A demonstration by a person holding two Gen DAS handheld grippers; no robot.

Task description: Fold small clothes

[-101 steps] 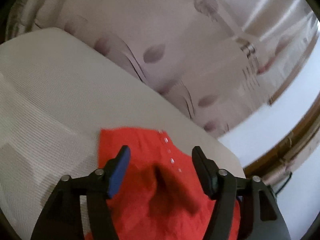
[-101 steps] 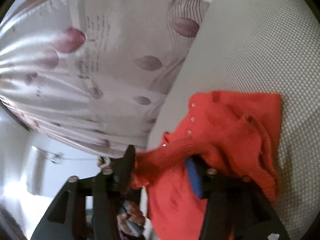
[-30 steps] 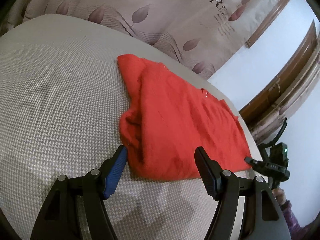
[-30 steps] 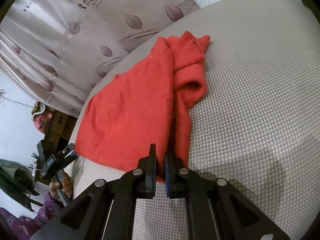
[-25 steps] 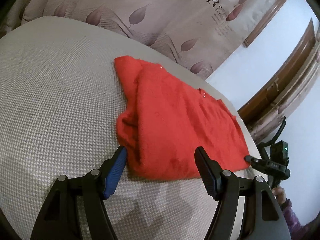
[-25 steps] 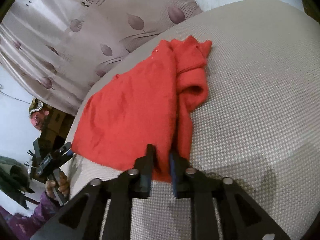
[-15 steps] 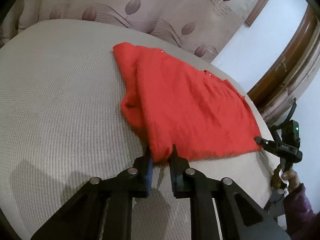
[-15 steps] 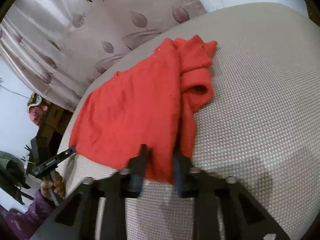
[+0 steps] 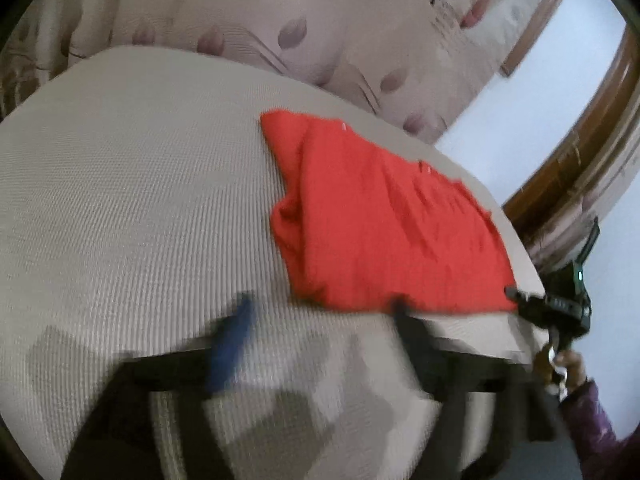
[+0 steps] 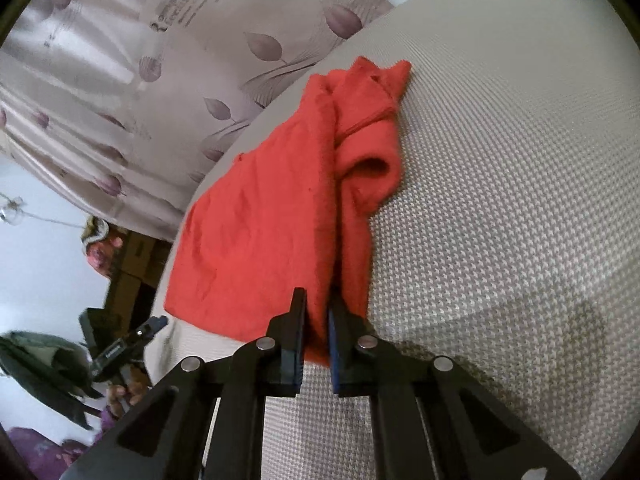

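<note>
With my right gripper (image 10: 316, 330) pinching the red knit cardigan's (image 10: 260, 216) near hem at 6 o'clock and my left gripper (image 9: 320, 320) opening empty, a one-sided pull could drag it askew.

The small red knit garment (image 9: 384, 220) lies folded on a beige woven surface (image 9: 132, 184), close to that surface's far edge. Seen from the left wrist, it forms a rough rectangle with a mostly smooth top layer, a few tiny pale buttons along its far side, and a bunched, rolled fold down its left edge. From the right wrist the same garment (image 10: 260, 216) shows a flat broad panel on the left and a crumpled sleeve looping on the right, ending in a rumpled point at the far end. Its near hem is pinched upward into a narrow ridge.
</note>
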